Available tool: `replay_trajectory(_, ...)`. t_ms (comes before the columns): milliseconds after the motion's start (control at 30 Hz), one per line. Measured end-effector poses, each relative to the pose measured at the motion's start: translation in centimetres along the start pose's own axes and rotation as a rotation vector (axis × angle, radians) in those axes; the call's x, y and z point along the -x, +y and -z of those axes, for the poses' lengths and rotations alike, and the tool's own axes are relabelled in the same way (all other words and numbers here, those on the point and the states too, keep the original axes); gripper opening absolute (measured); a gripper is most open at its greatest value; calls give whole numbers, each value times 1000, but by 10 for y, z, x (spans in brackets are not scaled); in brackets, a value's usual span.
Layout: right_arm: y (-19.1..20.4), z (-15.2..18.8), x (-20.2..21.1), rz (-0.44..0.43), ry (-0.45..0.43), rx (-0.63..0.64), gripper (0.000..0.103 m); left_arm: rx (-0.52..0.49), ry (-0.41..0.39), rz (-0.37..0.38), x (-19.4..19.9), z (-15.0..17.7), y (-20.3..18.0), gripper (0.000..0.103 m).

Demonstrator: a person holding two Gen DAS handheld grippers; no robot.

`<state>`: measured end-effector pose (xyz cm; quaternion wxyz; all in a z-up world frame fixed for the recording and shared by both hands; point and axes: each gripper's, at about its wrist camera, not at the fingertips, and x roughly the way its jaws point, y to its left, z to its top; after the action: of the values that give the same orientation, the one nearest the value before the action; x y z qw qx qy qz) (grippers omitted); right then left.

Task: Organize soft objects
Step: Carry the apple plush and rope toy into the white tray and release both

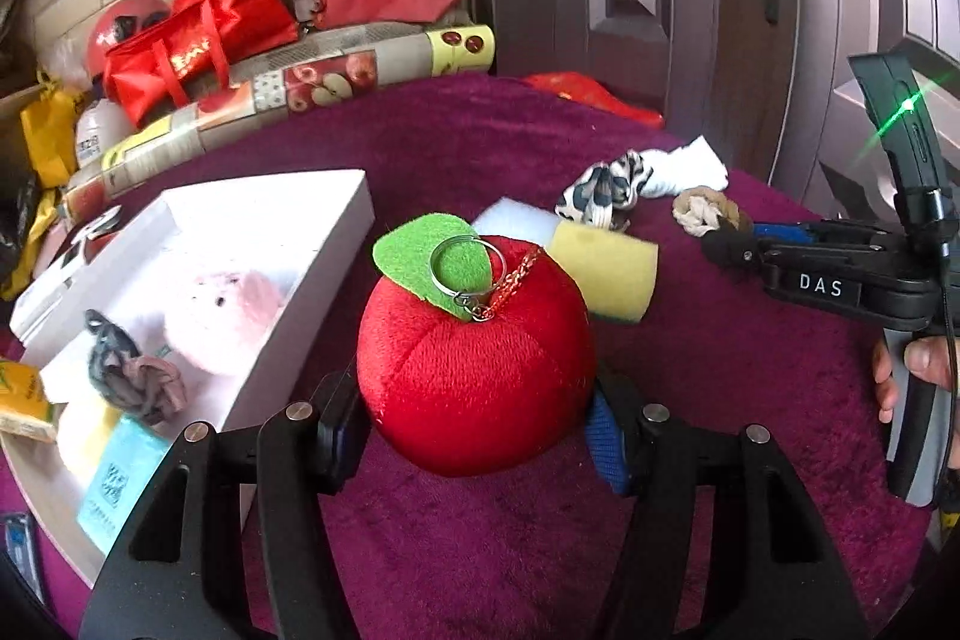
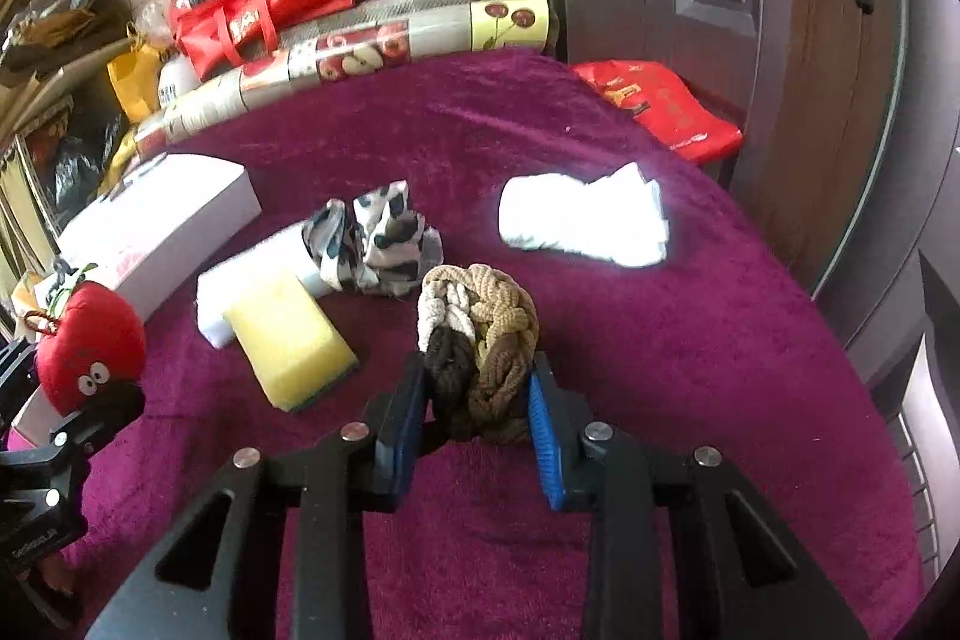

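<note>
Magenta plush cloth (image 2: 660,400) covering table, cluttered bags lying beyond; white box (image 1: 336,196) sitting left of left gripper (image 1: 474,418), already holding pink plush (image 1: 222,316) and hair ties; left gripper clamping red plush apple (image 1: 474,358); yellow sponge (image 2: 288,340), patterned cloth (image 2: 372,244), white sock (image 2: 582,220) waiting ahead of right gripper (image 2: 480,412), which is squeezing braided rope ball (image 2: 480,334); roughly half sorted

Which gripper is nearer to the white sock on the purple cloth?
Right. The right gripper, shut on the braided rope ball, sits just before the white sock; the left gripper holds the plush apple farther off.
</note>
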<state>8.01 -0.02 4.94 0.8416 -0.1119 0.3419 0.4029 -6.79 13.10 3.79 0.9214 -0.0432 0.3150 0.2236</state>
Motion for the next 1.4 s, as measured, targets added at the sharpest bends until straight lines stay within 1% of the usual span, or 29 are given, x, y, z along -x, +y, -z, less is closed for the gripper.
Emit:
replay_trajectory(33, -1, -2, 3, -1, -28, -5, 32, 20, 6, 5, 4, -1, 2, 60)
replay_trajectory(67, -2, -1, 11, -26, -48, -22, 32, 55, 11, 25, 9, -4, 6, 60)
replay_trajectory(100, -2, -2, 18, -65, -63, -40, 32, 91, 0, 44, 19, -7, 12, 60)
replay_trajectory(133, 0, -3, 28, -102, -83, -56, 32, 103, -13, 42, 26, -11, 14, 60)
replay_trajectory(167, 4, -5, 42, -136, -122, -60, 32, 106, -33, 27, 36, -15, 16, 60)
replay_trajectory(200, 7, -7, 51, -149, -150, -59, 32, 106, -57, 15, 47, -19, 18, 60)
replay_trajectory(267, 16, -13, 79, -192, -242, -58, 32, 105, -95, -3, 66, -26, 22, 60)
replay_trajectory(367, 26, -19, 105, -249, -308, -67, 32, 128, -128, -28, 90, -32, 30, 60)
replay_trajectory(467, 38, -23, 124, -293, -350, -51, 32, 151, -154, -55, 107, -32, 39, 60)
replay_trajectory(567, 48, -25, 134, -312, -373, -27, 32, 166, -170, -101, 117, -31, 49, 60)
replay_trajectory(733, 56, -24, 141, -332, -388, -8, 32, 213, -181, -102, 128, -24, 61, 60)
replay_trajectory(900, 65, -26, 139, -350, -375, 2, 32, 219, -192, -111, 135, -20, 64, 60)
replay_trajectory(1200, 88, -31, 146, -374, -389, 55, 32, 255, -204, -118, 140, -14, 77, 60)
replay_trajectory(1400, 99, -30, 141, -392, -369, 75, 32, 273, -200, -118, 138, -10, 84, 60)
